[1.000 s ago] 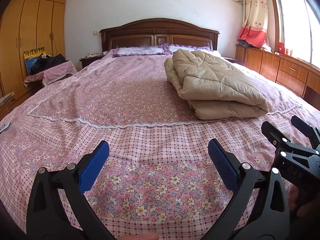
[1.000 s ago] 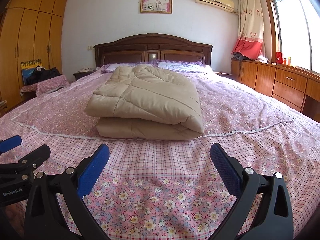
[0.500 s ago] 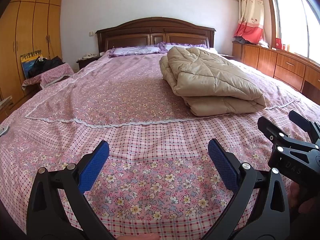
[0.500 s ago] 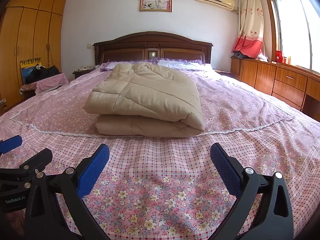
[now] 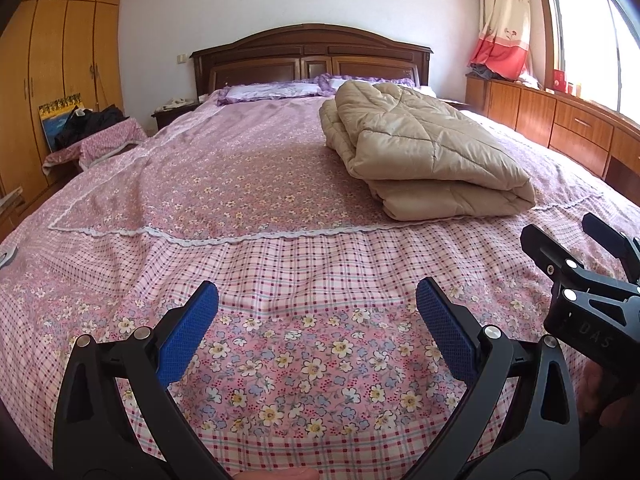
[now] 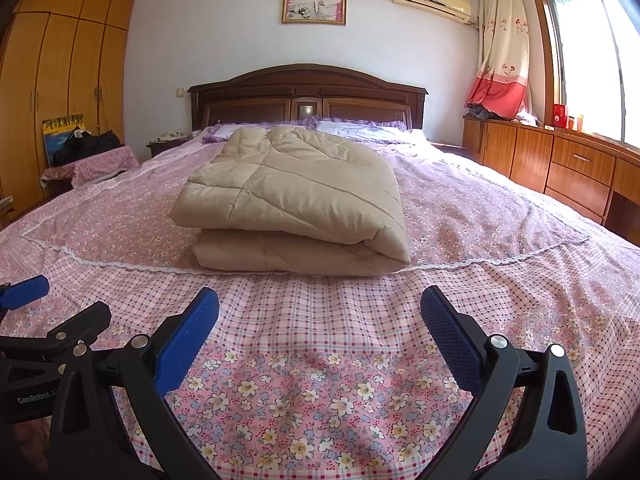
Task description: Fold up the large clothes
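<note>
A beige quilted garment (image 5: 424, 148) lies folded in a thick stack on the pink floral bed (image 5: 248, 184). It also shows in the right wrist view (image 6: 296, 196), straight ahead of that gripper. My left gripper (image 5: 318, 324) is open and empty above the foot of the bed, to the left of the stack. My right gripper (image 6: 320, 324) is open and empty, short of the stack's near edge. The right gripper shows at the right edge of the left wrist view (image 5: 580, 272), and the left gripper at the left edge of the right wrist view (image 6: 40, 320).
A dark wooden headboard (image 6: 308, 96) and pillows (image 5: 272, 90) stand at the far end. Wooden drawers (image 6: 560, 168) line the right side under the window. A wardrobe (image 6: 52, 100) and a cloth-covered stool with dark clothes (image 6: 92, 156) stand at the left.
Both grippers have drawn back a little and risen slightly; the folded stack sits a bit farther off in both views. Both stay open.
</note>
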The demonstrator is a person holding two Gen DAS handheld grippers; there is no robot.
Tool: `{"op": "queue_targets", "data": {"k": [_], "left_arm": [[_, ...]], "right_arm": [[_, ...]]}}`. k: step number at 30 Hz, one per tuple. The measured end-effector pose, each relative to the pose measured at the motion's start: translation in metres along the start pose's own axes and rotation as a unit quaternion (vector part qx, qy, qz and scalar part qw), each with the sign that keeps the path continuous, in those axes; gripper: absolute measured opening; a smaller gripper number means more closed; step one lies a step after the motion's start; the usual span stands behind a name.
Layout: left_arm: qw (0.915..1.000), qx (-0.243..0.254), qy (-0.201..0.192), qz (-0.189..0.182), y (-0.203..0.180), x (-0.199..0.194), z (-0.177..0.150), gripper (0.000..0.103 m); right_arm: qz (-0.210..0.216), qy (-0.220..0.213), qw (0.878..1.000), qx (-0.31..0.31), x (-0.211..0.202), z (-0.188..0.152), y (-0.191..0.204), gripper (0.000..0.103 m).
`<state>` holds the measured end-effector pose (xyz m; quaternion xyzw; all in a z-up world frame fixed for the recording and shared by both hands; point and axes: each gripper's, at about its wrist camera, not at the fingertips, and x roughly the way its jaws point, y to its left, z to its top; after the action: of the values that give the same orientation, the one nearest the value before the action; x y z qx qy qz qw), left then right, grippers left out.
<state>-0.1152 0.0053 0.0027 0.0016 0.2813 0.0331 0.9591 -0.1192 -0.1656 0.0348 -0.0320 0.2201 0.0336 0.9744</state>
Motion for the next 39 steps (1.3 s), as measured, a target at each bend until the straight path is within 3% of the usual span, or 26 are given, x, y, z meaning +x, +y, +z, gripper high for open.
{"op": "queue_targets", "data": {"k": [14,39], "left_arm": [[0.9998,0.020,-0.005,0.000,-0.005,-0.002,0.000,0.099],[0.9995,0.016,0.026,-0.009,-0.001,0.011,-0.006,0.099]], "right_arm": [[0.001,-0.002,1.000,-0.003,-0.002,-0.003,0.003,0.097],[0.008,0.002,1.000,-0.009,0.000,-0.002,0.007,0.097]]}}
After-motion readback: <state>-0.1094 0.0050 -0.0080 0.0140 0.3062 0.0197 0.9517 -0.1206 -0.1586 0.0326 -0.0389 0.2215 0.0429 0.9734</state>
